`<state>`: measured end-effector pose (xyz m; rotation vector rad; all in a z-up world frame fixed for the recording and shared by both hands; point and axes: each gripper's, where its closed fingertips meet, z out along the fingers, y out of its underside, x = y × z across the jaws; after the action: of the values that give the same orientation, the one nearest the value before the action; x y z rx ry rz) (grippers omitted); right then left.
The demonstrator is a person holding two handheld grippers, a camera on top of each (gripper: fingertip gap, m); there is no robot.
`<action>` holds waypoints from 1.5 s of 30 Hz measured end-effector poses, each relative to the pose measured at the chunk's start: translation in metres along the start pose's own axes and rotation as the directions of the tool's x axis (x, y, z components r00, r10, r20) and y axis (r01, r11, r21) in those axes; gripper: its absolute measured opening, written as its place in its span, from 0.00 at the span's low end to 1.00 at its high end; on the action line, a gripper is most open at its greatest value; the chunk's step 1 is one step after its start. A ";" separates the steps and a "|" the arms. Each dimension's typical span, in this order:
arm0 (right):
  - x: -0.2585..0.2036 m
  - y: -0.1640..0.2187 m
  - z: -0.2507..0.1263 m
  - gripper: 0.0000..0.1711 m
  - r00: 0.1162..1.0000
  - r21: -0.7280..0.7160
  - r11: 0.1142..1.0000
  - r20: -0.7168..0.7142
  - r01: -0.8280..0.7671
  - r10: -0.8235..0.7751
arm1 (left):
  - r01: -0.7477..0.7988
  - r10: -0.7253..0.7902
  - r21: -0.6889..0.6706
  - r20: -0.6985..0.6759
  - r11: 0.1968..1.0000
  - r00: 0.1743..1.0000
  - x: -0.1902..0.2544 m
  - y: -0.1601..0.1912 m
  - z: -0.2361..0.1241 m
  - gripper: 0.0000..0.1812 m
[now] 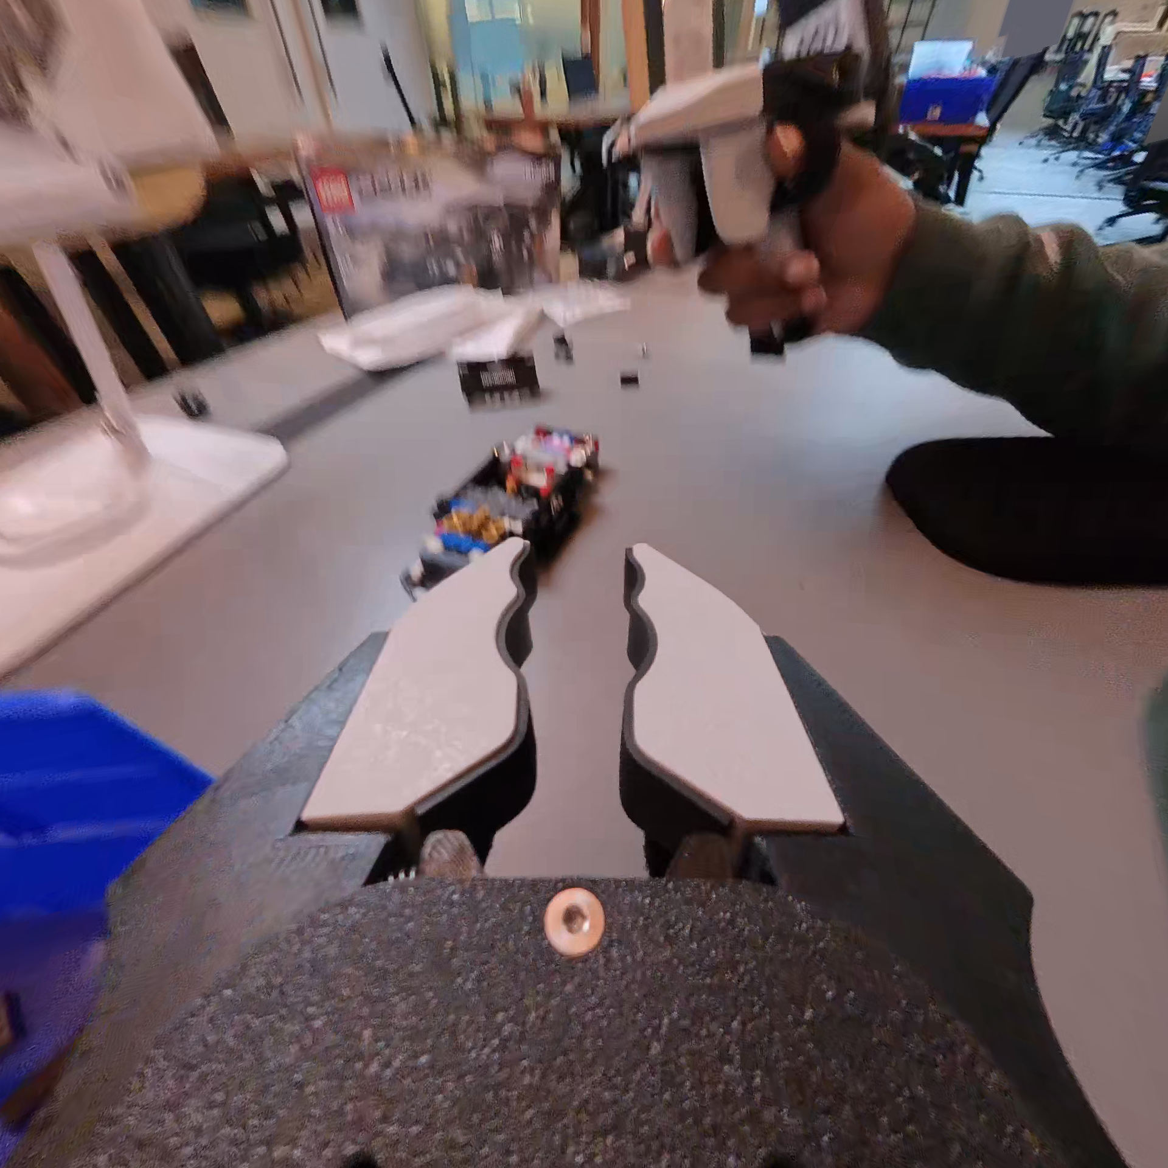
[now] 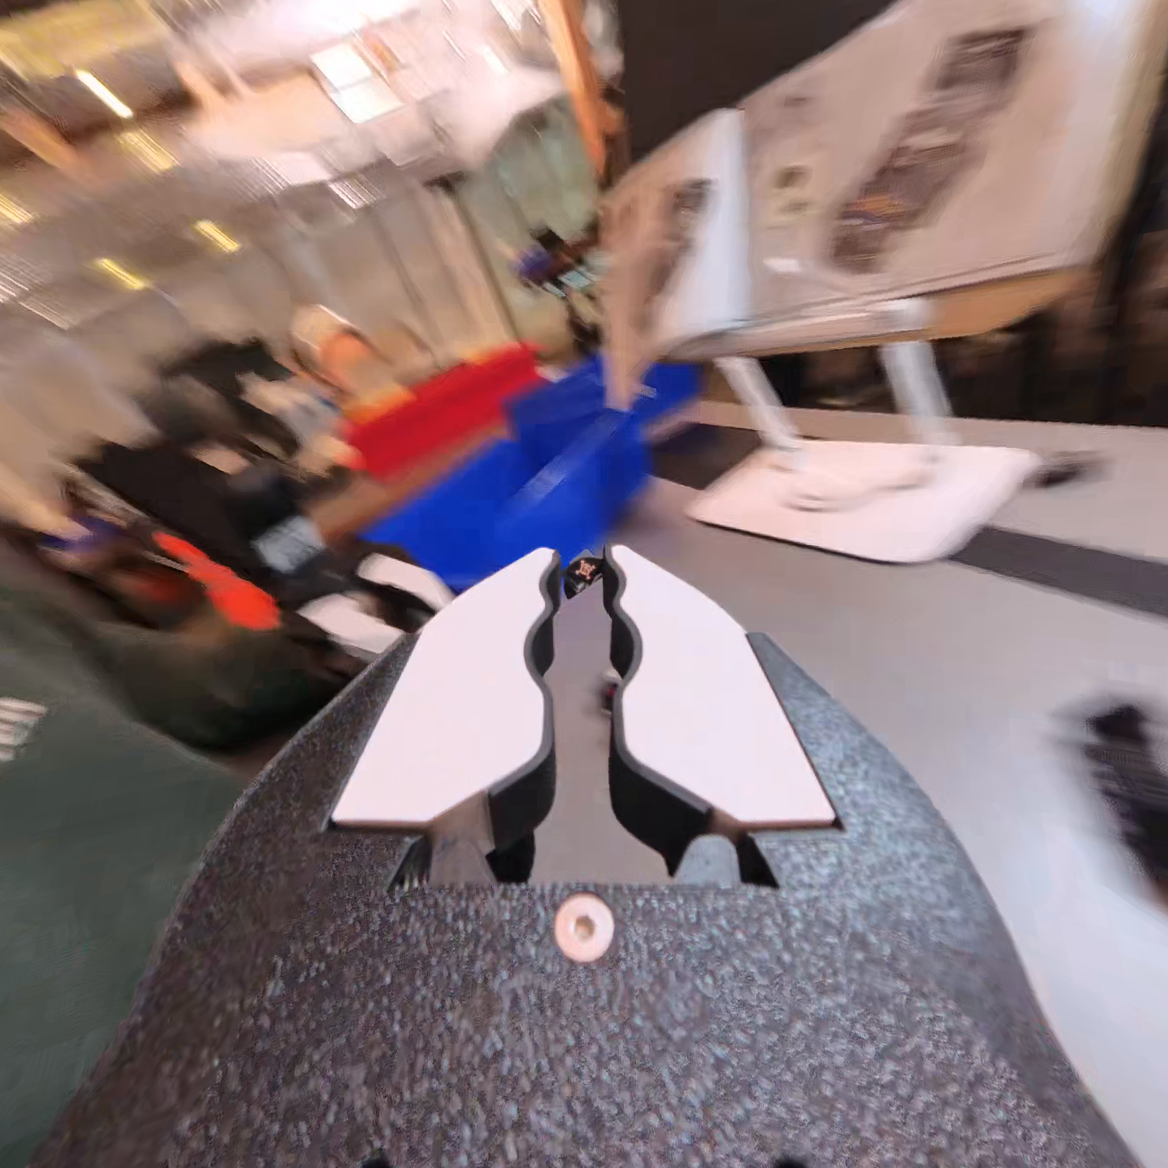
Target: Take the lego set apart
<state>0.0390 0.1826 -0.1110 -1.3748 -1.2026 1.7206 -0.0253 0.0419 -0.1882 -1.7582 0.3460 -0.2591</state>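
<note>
On the grey table [image 1: 727, 480] my left gripper [image 1: 576, 550] gapes empty near the lego model [image 1: 512, 499], while my right gripper [image 2: 581, 556] barely pinches a small black piece [image 2: 583, 572] at its tips, which I fear could slip out mid-swing.

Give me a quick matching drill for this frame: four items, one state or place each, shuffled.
Items:
1. left tool
2. right tool
3. lego model
4. blue bin

States or places:
A. shut on a small black piece
B. open, empty
C. beyond the right tool's tips
D. on the grey table, ahead of the left tool

Pairs: 1-B, 2-A, 3-D, 4-C
</note>
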 end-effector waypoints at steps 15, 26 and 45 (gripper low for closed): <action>-0.125 0.076 0.100 0.07 0.631 -0.112 0.720 0.402 -0.685 0.663 | -0.482 0.458 0.082 0.211 0.872 0.864 0.022 -0.051 -0.020 0.07; -0.131 0.081 0.084 0.11 0.894 -0.137 0.970 0.378 -0.202 0.240 | -0.358 0.352 0.187 0.066 0.915 0.934 0.031 -0.052 -0.032 0.06; -0.132 0.097 0.073 0.04 0.931 -0.222 0.973 0.364 0.057 0.028 | -0.025 0.058 0.151 -0.219 0.988 0.974 0.043 -0.036 -0.023 0.05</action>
<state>0.0104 0.0088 -0.1443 -1.1964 -1.6565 1.9327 0.0098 0.0116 -0.1484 -1.5771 0.5126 -0.4433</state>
